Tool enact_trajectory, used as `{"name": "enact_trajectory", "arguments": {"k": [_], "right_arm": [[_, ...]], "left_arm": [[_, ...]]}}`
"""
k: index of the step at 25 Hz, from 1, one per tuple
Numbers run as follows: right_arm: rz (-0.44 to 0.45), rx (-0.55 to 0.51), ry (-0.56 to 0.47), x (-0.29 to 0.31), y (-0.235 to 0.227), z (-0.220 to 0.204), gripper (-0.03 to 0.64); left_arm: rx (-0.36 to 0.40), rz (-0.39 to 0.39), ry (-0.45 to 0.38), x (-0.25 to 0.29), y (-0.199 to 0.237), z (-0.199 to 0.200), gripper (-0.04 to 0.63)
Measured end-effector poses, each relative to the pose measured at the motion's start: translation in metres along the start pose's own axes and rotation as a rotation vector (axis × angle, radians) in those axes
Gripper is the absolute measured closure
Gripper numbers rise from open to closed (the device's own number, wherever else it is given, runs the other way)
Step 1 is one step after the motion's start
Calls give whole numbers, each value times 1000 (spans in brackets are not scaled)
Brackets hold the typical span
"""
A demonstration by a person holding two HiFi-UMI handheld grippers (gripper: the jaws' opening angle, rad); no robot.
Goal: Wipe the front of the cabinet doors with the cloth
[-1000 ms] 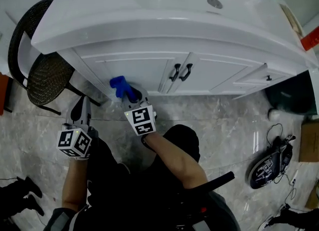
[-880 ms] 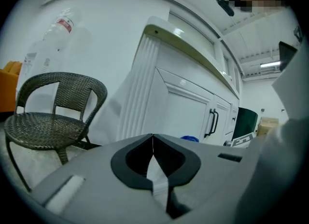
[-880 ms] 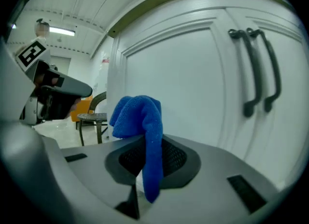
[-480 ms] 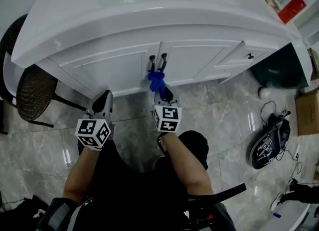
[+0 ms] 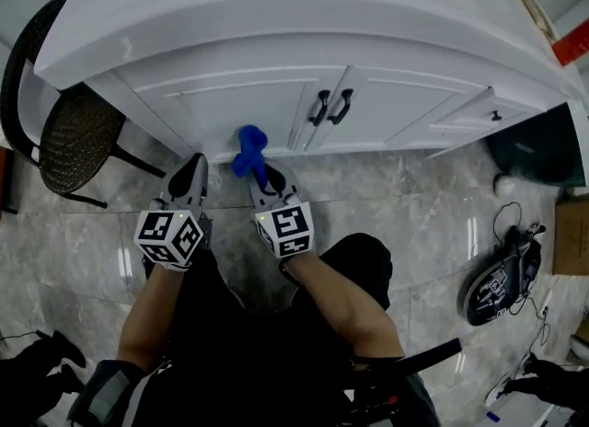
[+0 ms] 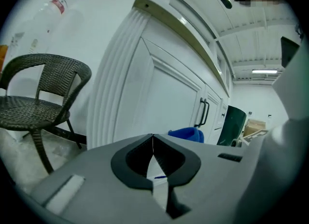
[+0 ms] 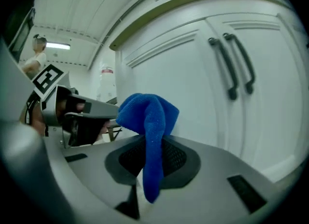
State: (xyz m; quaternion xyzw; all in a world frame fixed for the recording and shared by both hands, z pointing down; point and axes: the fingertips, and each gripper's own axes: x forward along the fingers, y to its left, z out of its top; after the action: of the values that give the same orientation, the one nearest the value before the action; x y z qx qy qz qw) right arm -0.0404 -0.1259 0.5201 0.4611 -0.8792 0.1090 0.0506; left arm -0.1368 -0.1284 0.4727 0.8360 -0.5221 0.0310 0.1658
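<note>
Blue cloth (image 5: 248, 144) soft, limp, light; right claw (image 5: 263, 171) clamped on its middle, near cabinet door (image 5: 241, 103); left claw (image 5: 190, 173) together, empty.

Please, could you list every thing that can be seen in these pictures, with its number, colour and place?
cabinet: one, white, straight ahead
doors: two, white, shut, on the cabinet front
handles: two, black, side by side where the doors meet
basin top: one, white, over the cabinet
cloth: one, blue, in front of the left door's bottom
chair: one, dark wicker, left of the cabinet
bin: one, dark green, right of the cabinet
box: one, brown, far right
device: one, black with cables, on the floor at right
floor: grey marble
left gripper: grey, shut, empty
right gripper: grey, shut on the cloth
</note>
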Motion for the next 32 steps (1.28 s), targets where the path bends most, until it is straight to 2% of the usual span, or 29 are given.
{"name": "enact_trajectory", "arguments": {"k": [2, 6, 10, 13, 17, 26, 32], "right_arm": [[86, -17, 5, 21, 33, -5, 565], [205, -52, 44, 58, 81, -21, 565], [247, -73, 89, 84, 102, -40, 565], [195, -109, 123, 97, 86, -51, 565], [112, -134, 126, 93, 49, -50, 565], [-163, -31, 159, 31, -61, -54, 565], [-305, 27, 141, -10, -117, -49, 565]], "left_arm": [[-16, 54, -8, -16, 19, 1, 592], [-34, 166, -7, -47, 59, -1, 592], [-41, 241, -4, -65, 82, -7, 592], [-34, 246, 4, -59, 83, -12, 592], [-21, 217, 21, -44, 74, -19, 592], [-23, 96, 50, 1, 35, -39, 592], [-9, 31, 75, 20, 8, -52, 592]]}}
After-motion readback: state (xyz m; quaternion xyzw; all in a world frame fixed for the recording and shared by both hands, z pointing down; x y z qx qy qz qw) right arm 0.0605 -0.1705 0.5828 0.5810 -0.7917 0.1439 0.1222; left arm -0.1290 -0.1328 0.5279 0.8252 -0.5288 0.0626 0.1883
